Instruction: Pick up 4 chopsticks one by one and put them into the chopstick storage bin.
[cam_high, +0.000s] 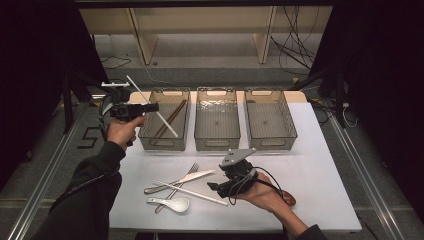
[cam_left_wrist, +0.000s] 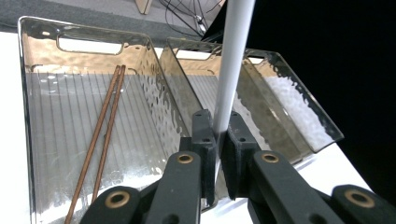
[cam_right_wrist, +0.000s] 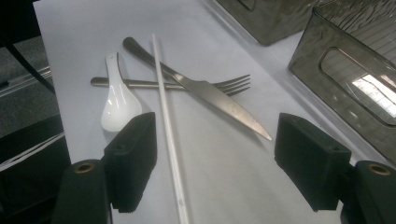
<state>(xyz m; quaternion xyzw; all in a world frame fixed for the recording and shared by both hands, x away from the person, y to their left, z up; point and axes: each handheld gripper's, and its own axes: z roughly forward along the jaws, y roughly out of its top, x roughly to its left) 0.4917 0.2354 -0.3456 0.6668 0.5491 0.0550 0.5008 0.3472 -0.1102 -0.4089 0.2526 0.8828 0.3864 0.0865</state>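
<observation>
**White chopstick being carried to the left bin**

Cutlery is being sorted by kind into three clear bins at twelve o'clock on the desk. The white chopstick is being held slantwise over the left bin, where two brown chopsticks are already lying, so it is probably being brought there to join them. The left tongs are being kept clamped on its shaft, with almost no gap between the pads. The right tongs are being held wide apart, empty, just above the desk at five o'clock. They are being aimed at the second white chopstick, knife, fork and white spoon, likely for the next pick.
</observation>
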